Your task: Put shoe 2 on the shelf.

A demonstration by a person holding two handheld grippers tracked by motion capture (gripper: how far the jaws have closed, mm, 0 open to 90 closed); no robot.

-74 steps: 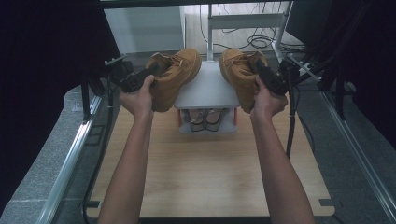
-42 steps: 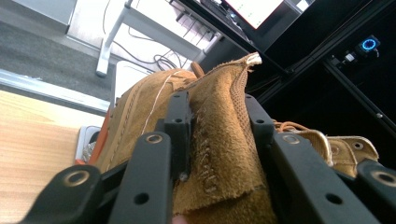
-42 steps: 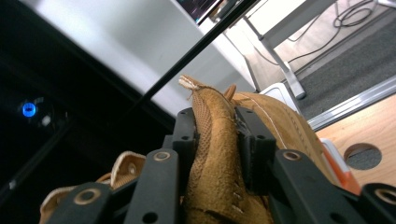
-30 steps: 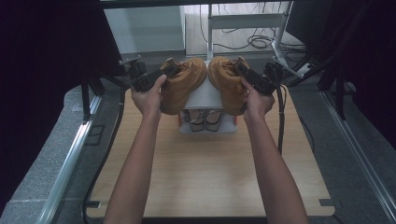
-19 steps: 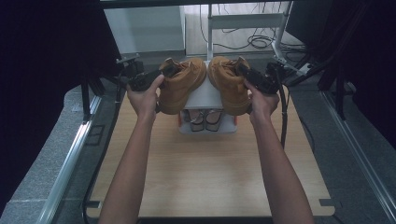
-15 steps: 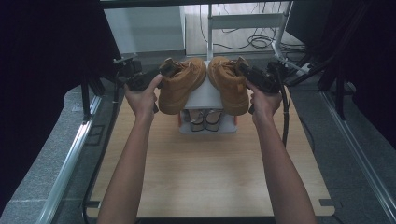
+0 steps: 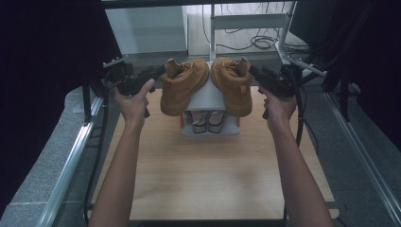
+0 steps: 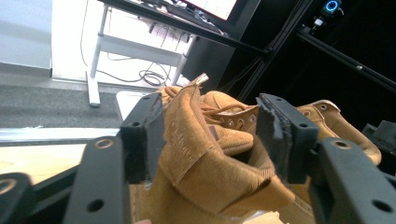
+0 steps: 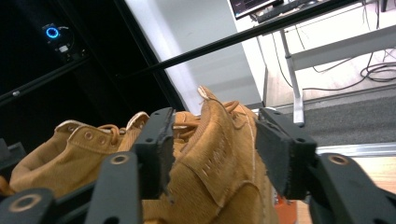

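Boots number two: tan suede lace-up ankle boots resting side by side on top of one small white two-tier shoe rack (image 7: 210, 94) on the wooden tabletop (image 7: 208, 175). One pair of sandals (image 7: 208, 120) sits on the rack's lower shelf. Left tool (image 7: 158, 72) has its jaws straddling the collar of the left tan boot (image 7: 182, 85); they have just been closing, one pad touching, the other apart. Right tool (image 7: 253, 71) likewise brackets the right tan boot (image 7: 234, 84), jaws just closing, neither pad clearly pressing.
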